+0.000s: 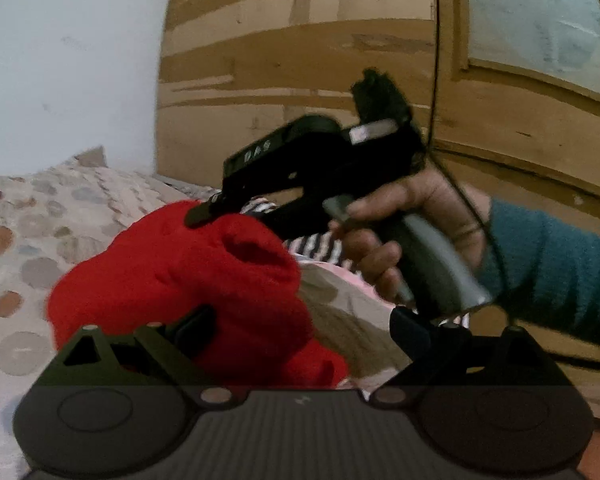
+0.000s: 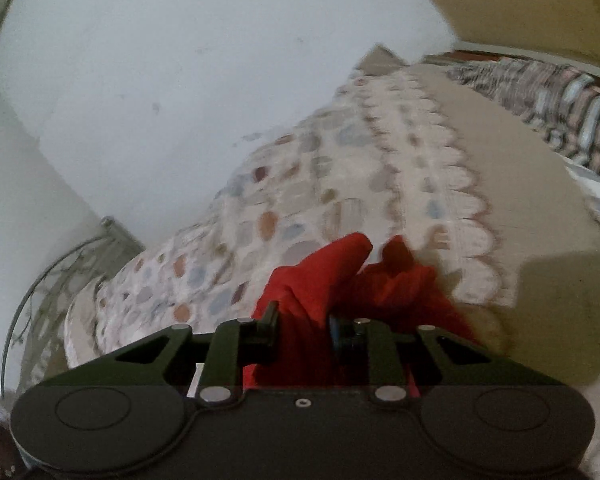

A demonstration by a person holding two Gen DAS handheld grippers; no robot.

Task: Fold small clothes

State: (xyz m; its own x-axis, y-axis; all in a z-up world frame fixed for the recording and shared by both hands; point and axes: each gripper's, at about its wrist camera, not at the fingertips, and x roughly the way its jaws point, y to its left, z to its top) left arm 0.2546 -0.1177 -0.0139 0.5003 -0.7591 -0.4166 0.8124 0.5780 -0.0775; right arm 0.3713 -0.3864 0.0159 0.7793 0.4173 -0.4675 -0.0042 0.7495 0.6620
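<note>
Right gripper [image 2: 304, 330], jaws narrowed and pinching the red garment [image 2: 340, 280], which bunches ahead of them above the patterned bedspread [image 2: 284, 200]. Left gripper [image 1: 300, 332], jaws wide apart, garment against its left finger [image 1: 192, 328].

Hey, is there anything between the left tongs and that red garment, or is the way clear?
Nothing visible stands between them. The left tongs stand open with the red garment bunched against their left finger, while the right tongs are shut on its other end.
</note>
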